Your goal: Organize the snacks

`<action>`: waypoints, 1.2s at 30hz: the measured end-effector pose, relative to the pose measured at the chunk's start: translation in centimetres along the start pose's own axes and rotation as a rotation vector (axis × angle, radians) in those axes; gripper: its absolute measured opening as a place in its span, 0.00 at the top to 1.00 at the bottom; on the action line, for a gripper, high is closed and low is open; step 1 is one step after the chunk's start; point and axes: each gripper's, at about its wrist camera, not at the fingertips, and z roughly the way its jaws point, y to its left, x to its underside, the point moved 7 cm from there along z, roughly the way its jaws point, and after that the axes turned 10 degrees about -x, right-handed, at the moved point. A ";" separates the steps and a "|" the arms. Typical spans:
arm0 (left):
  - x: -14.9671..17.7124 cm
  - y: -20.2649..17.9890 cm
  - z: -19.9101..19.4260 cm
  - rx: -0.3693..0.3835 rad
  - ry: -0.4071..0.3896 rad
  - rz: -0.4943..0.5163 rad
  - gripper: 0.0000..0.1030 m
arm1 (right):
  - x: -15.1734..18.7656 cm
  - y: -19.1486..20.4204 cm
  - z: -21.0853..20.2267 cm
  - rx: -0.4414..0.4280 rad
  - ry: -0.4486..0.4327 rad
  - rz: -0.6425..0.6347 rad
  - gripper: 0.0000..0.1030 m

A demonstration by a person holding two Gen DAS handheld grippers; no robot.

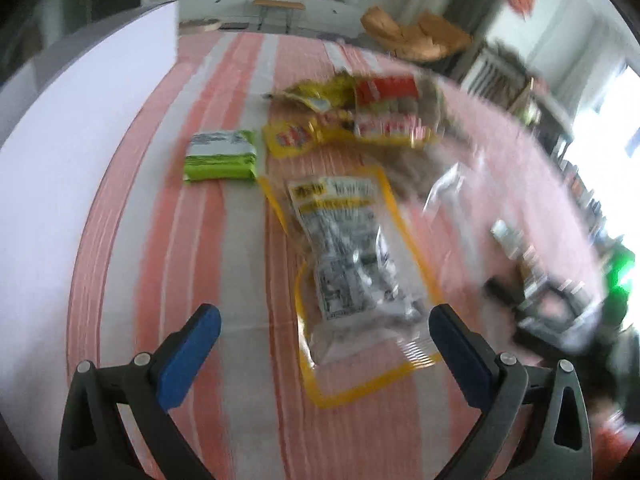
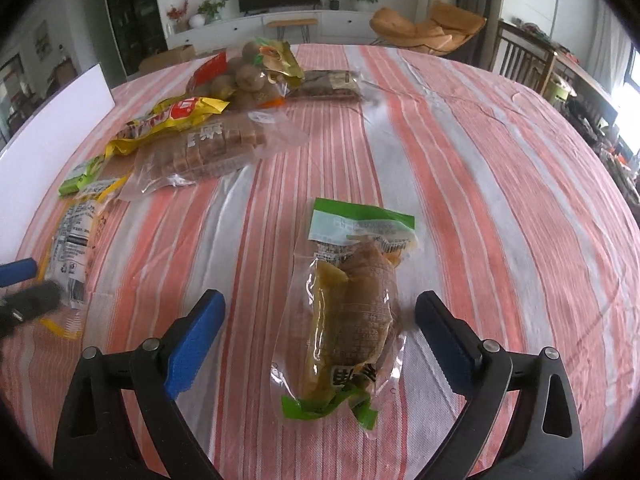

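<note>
In the right wrist view my right gripper (image 2: pixel 320 305) stands open over a clear packet with green ends (image 2: pixel 352 312) holding brown food. The packet lies flat on the striped cloth between the two blue pads, and neither pad touches it. The left wrist view is blurred. There my left gripper (image 1: pixel 324 322) is open above a clear packet with a yellow border (image 1: pixel 352 260), whose near end lies between the fingers. A green packet (image 1: pixel 220 156) lies further left, and a yellow and red pile of snacks (image 1: pixel 360 116) lies behind.
A white board (image 2: pixel 52 132) stands along the table's left side. At the back left lie a bag of brown cubes (image 2: pixel 208 152), a yellow bag (image 2: pixel 172 116), a bag of kiwis (image 2: pixel 240 76) and a dark packet (image 2: pixel 324 84). Chairs stand beyond the table's far right edge.
</note>
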 end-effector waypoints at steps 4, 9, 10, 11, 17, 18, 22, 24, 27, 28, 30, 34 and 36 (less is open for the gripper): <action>-1.4 2.8 -1.3 0.112 0.007 -0.207 0.00 | 0.0 -0.1 0.1 0.001 -0.001 0.002 0.05; -2.1 2.1 0.6 0.131 0.091 -0.266 0.00 | 0.1 0.1 -0.2 0.005 -0.003 0.004 0.05; -2.3 1.3 1.2 0.116 0.101 -0.241 0.00 | 0.1 0.1 -0.2 0.005 -0.002 0.004 0.05; -2.4 0.0 2.0 0.096 0.115 -0.199 0.00 | 0.1 0.1 -0.2 0.005 -0.003 0.004 0.05; -2.7 -4.4 6.5 -0.317 0.121 0.144 0.00 | 0.1 0.1 -0.2 0.003 -0.003 0.004 0.05; -2.8 -4.5 6.5 -0.305 0.103 0.141 0.00 | 0.2 0.1 -0.3 0.001 -0.002 0.003 0.05; -2.3 -3.7 5.9 -0.289 0.071 0.162 0.12 | 0.1 0.1 -0.2 -0.010 0.002 -0.001 0.03; -2.1 -3.1 4.8 -0.281 0.032 0.192 0.35 | 0.2 0.2 -0.1 -0.015 0.016 -0.009 0.03; -1.8 -1.9 3.8 -0.226 0.037 0.176 0.45 | 0.0 0.1 0.0 -0.050 0.124 -0.037 0.08; -1.6 -1.5 3.6 -0.210 0.036 0.168 0.46 | -0.1 -0.2 -0.1 -0.054 0.151 -0.033 0.14; -1.1 -0.7 3.1 -0.166 0.036 0.133 0.46 | -0.6 -0.7 -0.7 -0.021 0.158 -0.034 0.62; 0.6 0.0 1.3 -0.056 0.025 0.051 0.46 | -0.8 -1.6 -1.1 -0.067 0.209 0.019 0.66; 1.1 0.0 0.4 -0.008 0.011 0.016 0.46 | -1.0 -1.5 -2.2 -0.102 0.183 0.049 0.67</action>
